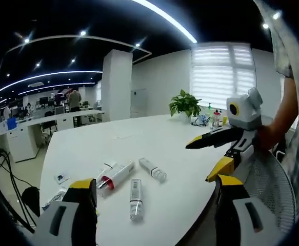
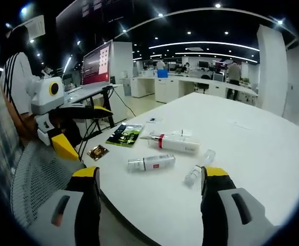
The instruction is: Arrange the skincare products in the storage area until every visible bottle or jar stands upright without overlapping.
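Three skincare products lie on their sides near the front of the white table (image 1: 154, 136): a clear bottle (image 1: 135, 199), a small clear bottle (image 1: 153, 169) and a white tube with a red band (image 1: 116, 176). The right gripper view has them as the labelled bottle (image 2: 151, 162), the tube (image 2: 172, 143) and the small bottle (image 2: 199, 168). My left gripper (image 1: 156, 182) is open above the table edge, just short of them. My right gripper (image 2: 150, 174) is open too, facing them from the other side. Neither touches anything.
A brochure (image 2: 124, 134) and a small foil packet (image 2: 97, 151) lie at the table edge. A mesh chair (image 2: 36, 174) stands close under the grippers. A potted plant (image 1: 184, 104) and small items sit at the far end. Desks, a monitor (image 2: 96, 64) and people are beyond.
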`<act>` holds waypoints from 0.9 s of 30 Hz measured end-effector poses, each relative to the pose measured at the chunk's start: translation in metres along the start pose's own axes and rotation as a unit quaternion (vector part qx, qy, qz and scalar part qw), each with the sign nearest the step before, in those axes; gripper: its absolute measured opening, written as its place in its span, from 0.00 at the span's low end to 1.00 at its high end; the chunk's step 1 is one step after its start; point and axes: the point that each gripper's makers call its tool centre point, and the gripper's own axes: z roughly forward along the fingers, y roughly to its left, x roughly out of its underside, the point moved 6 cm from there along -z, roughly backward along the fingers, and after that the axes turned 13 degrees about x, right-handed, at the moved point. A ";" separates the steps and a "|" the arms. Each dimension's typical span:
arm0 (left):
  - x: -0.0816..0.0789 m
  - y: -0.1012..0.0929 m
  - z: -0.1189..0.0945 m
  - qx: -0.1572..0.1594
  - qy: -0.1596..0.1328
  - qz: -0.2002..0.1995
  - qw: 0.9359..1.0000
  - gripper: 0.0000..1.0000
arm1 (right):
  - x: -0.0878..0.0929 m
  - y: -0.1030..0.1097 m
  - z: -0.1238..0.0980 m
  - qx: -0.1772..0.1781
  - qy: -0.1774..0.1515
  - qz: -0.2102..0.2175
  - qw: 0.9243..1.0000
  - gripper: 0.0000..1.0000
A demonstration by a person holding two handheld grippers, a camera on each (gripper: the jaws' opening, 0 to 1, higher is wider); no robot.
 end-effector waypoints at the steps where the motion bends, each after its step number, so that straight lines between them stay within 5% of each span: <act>1: 0.000 0.000 0.000 0.000 0.001 -0.002 1.000 0.99 | 0.000 0.000 0.000 0.001 0.000 0.000 1.000 0.78; 10: 0.005 0.005 -0.001 -0.017 0.015 -0.006 1.000 0.98 | -0.003 -0.004 0.001 0.000 0.015 0.011 1.000 0.69; 15: 0.007 0.007 -0.002 -0.027 0.021 -0.005 0.999 0.96 | -0.026 -0.009 0.007 -0.003 0.005 0.018 1.000 0.65; 21: 0.011 0.011 -0.003 -0.042 0.037 -0.005 0.998 0.93 | -0.059 -0.020 0.032 -0.011 -0.019 -0.025 0.999 0.60; 27: 0.013 0.014 -0.005 -0.053 0.046 -0.003 0.997 0.91 | -0.082 -0.037 0.073 -0.028 -0.004 -0.113 0.993 0.53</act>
